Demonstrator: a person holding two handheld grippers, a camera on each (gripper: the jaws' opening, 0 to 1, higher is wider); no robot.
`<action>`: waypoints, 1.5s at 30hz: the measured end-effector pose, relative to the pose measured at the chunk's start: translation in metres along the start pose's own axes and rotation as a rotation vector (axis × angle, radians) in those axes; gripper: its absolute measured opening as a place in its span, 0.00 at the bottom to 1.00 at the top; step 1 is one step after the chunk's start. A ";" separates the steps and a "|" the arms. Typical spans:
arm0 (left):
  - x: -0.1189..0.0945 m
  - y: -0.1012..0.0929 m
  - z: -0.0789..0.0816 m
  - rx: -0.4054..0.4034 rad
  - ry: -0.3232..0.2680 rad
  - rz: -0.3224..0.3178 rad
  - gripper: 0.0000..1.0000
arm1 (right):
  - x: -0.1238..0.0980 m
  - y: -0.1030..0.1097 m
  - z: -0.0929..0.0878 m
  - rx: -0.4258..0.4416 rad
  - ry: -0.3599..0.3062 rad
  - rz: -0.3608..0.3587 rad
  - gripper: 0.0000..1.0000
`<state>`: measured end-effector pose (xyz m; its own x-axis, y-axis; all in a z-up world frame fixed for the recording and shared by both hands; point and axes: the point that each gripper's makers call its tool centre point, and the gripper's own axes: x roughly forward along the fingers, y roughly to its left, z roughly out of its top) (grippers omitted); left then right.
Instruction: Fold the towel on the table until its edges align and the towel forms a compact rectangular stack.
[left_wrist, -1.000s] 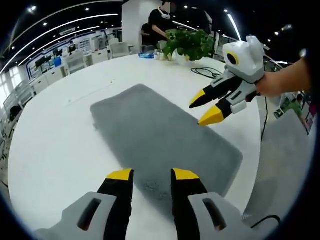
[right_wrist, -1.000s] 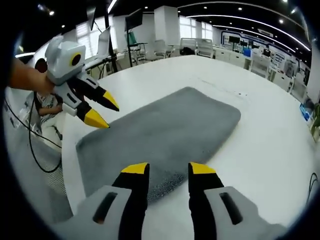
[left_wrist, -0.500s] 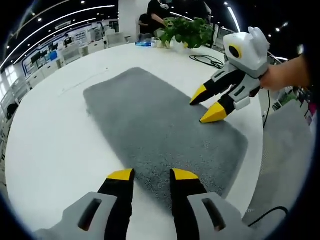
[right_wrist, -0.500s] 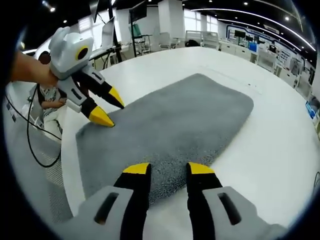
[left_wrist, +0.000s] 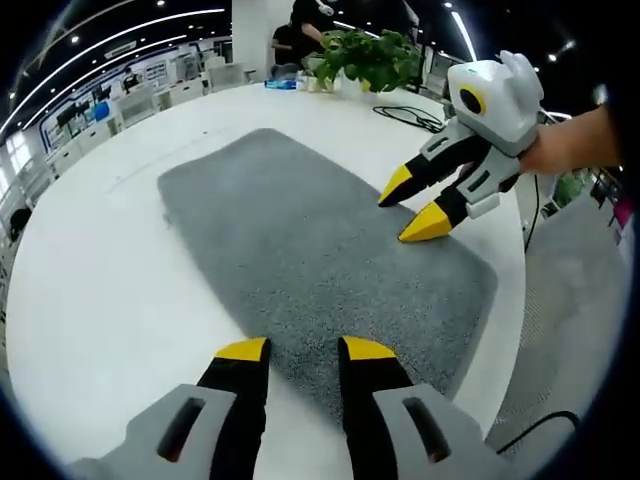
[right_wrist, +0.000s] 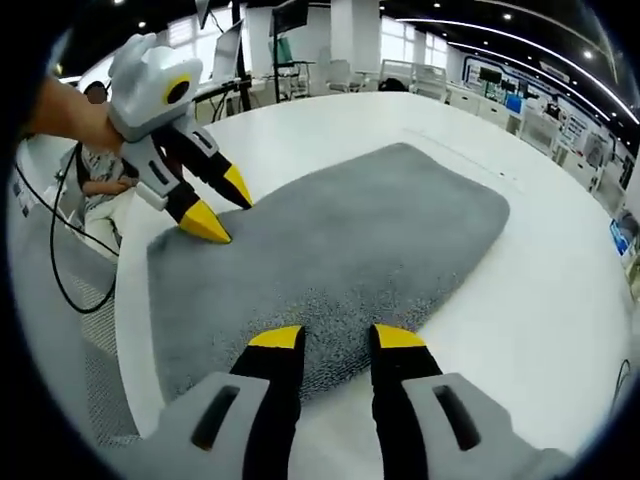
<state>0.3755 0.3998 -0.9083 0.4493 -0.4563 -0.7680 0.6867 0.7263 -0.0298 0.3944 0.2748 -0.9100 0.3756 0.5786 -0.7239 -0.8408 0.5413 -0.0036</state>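
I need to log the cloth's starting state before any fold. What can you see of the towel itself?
The towel is a grey rectangle with rounded corners and a fuzzy, short-pile look. It lies spread flat and unfolded on the white table, near the table's edge. Both grippers are open at one short end: the left gripper over one corner, the right gripper over the other. Whether either tip touches the cloth cannot be told.

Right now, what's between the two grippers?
Just grey towel in the left gripper view: bare fabric from the left gripper to the right gripper.
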 end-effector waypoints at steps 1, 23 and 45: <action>0.000 -0.002 0.001 0.000 0.000 -0.003 0.28 | -0.001 0.000 -0.001 -0.002 0.001 0.000 0.25; 0.021 -0.041 0.023 0.040 0.015 -0.037 0.28 | -0.029 -0.024 -0.035 -0.008 0.021 -0.026 0.25; 0.039 -0.064 0.041 0.027 0.017 -0.059 0.28 | -0.048 -0.050 -0.056 -0.028 0.044 -0.019 0.25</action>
<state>0.3726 0.3143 -0.9095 0.3983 -0.4889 -0.7761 0.7270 0.6841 -0.0578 0.3964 0.1860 -0.9138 0.3743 0.5405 -0.7535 -0.8447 0.5339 -0.0366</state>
